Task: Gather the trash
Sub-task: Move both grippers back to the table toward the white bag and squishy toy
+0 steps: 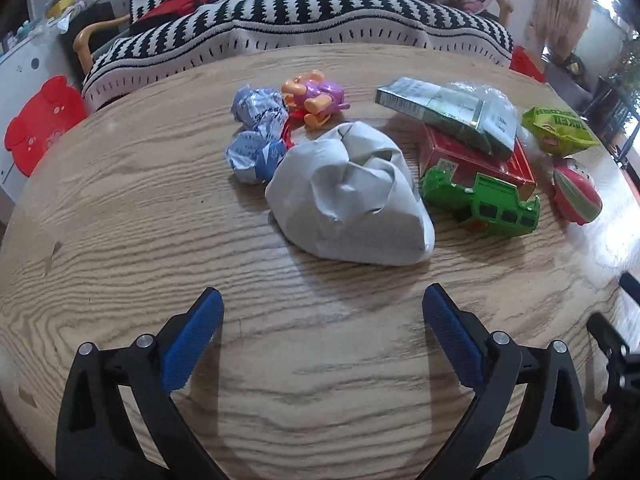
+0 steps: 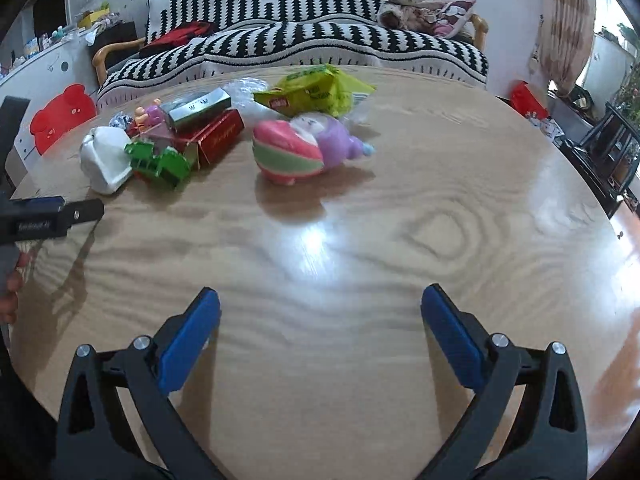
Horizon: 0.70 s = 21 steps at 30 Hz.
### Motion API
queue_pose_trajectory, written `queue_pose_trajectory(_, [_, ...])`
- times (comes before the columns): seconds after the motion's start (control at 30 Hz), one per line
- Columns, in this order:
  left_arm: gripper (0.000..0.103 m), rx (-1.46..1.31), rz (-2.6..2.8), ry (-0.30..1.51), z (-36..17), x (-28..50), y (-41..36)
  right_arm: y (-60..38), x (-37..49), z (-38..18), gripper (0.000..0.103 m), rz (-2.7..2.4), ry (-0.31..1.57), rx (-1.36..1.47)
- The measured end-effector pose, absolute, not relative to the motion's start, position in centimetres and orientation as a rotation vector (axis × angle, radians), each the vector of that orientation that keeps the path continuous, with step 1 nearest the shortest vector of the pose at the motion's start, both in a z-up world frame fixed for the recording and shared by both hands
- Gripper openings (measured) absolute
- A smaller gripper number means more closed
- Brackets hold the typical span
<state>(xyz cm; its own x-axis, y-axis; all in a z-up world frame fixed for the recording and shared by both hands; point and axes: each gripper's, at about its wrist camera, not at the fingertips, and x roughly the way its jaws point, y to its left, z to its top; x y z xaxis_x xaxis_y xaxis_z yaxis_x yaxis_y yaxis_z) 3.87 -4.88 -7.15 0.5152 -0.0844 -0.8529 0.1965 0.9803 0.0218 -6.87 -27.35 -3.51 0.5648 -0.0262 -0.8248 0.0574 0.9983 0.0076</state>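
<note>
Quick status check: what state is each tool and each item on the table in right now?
left tool: open, empty, above the table.
right tool: open, empty.
white paper wad: crumpled, loose on the table.
blue-and-white wrappers: crumpled.
green snack bag: lying flat.
grey-green box: stacked on the red box.
green toy truck: on its side.

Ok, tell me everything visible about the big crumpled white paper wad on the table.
The crumpled white paper wad is a large, loosely balled sheet, pale grey-white with deep folds and dents. It lies on the wooden table, nearest of the clutter to the open left hand-held gripper, which is not touching it. A crumpled blue-and-silver wrapper sits against its left side, a green toy vehicle by its right.
</note>
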Motion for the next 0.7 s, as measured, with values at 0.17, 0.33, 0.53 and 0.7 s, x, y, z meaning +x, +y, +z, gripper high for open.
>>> queue_pose_trajectory(0.17, [0.097,0.130,-0.190,1.017,-7.1,4.5,-5.0,-26.8,-2.7,-3.5,0.098,-0.013,1.028,0.022])
queue_pose_trajectory(0.33, [0.097,0.118,-0.171,1.029,-7.1,5.2,-5.1,-26.6,0.5,-3.6,0.098,-0.022,1.061,0.027])
queue_pose_trajectory(0.53, [0.097,0.125,-0.185,1.002,-7.2,5.7,-5.6,-26.2,2.6,-3.8,0.098,-0.054,1.042,0.044])
queue_pose_trajectory(0.7, [0.097,0.125,-0.188,1.005,-7.1,6.5,-5.9,-26.3,3.4,-3.7,0.098,-0.078,1.036,0.058])
